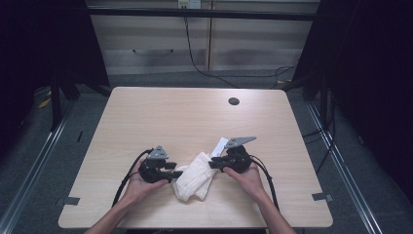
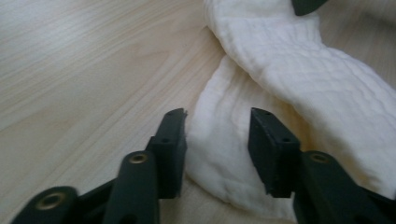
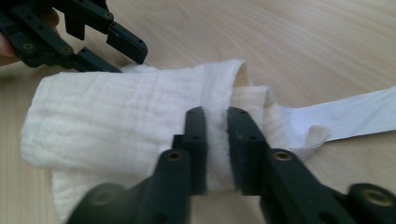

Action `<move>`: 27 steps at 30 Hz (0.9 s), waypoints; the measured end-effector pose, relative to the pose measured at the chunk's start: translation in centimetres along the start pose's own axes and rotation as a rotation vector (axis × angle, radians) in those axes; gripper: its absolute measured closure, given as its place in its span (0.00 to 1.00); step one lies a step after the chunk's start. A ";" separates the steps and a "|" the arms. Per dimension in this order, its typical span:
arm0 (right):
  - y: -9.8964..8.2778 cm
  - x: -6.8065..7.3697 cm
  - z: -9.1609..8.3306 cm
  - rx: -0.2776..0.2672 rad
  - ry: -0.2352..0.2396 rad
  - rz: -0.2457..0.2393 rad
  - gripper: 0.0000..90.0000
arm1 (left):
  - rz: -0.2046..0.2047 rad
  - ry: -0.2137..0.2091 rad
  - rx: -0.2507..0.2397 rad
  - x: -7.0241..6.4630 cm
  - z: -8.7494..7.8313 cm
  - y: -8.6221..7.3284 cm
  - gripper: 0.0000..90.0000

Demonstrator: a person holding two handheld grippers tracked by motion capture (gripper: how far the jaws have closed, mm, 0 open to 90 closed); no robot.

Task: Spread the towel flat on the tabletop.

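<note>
Right gripper [image 3: 215, 122] clamped on white cloth [image 1: 195, 176]; left gripper [image 2: 218, 126] parted around cloth's end, pads apart from it, on wooden table [image 1: 146, 112]

Bare table [image 1: 195, 117] beyond the bunched cloth [image 1: 195, 179] lies open; only a grommet hole [image 1: 234, 101], seemingly flush, interrupts it.

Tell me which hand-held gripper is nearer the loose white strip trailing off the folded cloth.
Right. The right hand-held gripper pinches the cloth beside the strip; the left hand-held gripper straddles the cloth's opposite end.
</note>
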State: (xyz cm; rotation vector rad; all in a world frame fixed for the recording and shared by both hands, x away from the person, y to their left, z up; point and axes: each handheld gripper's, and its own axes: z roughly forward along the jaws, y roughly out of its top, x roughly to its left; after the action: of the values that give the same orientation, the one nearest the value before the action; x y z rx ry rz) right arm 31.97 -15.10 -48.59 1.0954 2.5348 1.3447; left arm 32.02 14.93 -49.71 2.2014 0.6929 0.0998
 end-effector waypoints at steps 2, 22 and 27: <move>0.0 0.1 0.1 0.011 0.006 -0.007 0.94 | -0.001 -0.006 0.002 -0.1 0.1 -0.1 0.73; 0.5 -1.1 -5.6 -0.110 -0.109 0.000 0.97 | -0.075 0.122 -0.156 2.1 -4.6 -0.3 1.00; -1.0 -0.7 -7.2 -0.069 -0.156 -0.016 0.97 | -0.060 0.122 -0.133 2.1 -5.7 -1.5 1.00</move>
State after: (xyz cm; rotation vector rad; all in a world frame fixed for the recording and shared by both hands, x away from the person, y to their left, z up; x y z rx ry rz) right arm 29.32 -20.91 -45.06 1.1178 2.3638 1.2788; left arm 31.50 20.68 -47.28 2.0588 0.7961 0.2444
